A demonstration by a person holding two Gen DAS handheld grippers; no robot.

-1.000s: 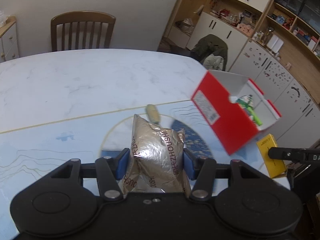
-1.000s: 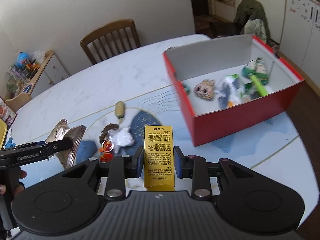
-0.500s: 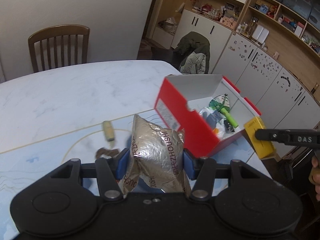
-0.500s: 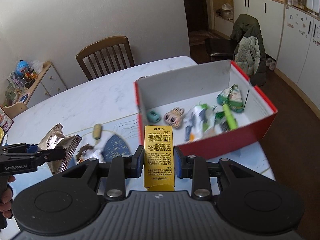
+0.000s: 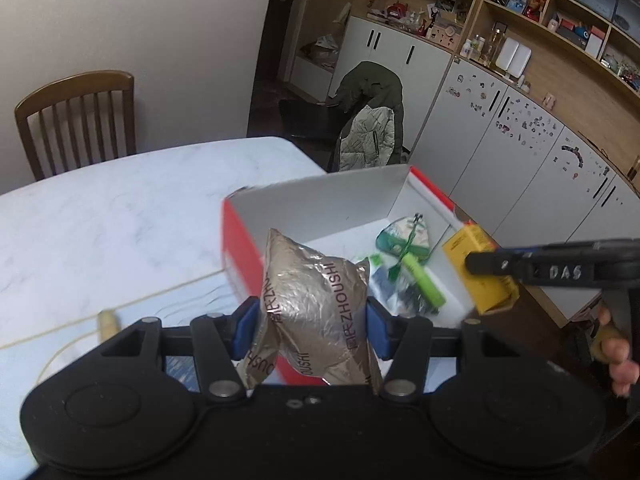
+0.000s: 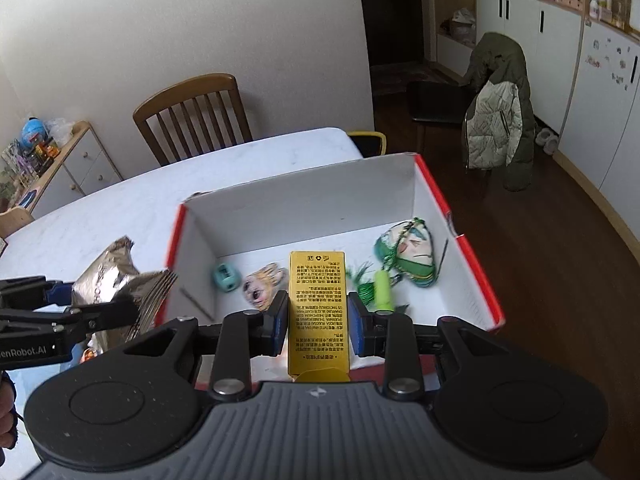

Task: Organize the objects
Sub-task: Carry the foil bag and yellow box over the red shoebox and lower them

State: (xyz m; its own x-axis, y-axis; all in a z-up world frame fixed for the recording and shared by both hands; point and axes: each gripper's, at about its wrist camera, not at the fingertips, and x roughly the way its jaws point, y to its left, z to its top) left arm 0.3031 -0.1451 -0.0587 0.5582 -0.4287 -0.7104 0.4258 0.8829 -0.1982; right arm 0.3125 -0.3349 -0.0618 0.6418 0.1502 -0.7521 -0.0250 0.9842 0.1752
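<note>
The red box (image 6: 476,280) sits open on the white table (image 5: 120,216), and its inside is white. The left gripper (image 5: 310,320) has its blue fingers (image 5: 244,326) squeezed tight on a shiny silver bag (image 5: 316,300) with brown letters on it. The bag is held up in the air over the near left corner of the box. The right gripper (image 6: 319,322) has its fingers pressed on both sides of a yellow packet (image 6: 318,304) covered in tiny writing. The packet stands straight up and hangs over the near edge of the box, toward the middle. Inside the box, on its floor, lie a small teal thing (image 6: 226,278), a little toy face (image 6: 262,286), a bright green stick (image 6: 383,290) and a green and white pouch (image 6: 410,252). The pouch is in the far right part of the box. A small tan thing (image 5: 107,320) lies on the table to the left of the box. A wooden chair (image 6: 192,116) stands behind the table, past the box. A few fingertips of the person's hand (image 5: 614,356) show just right of the box, by the handle of the right gripper.
</note>
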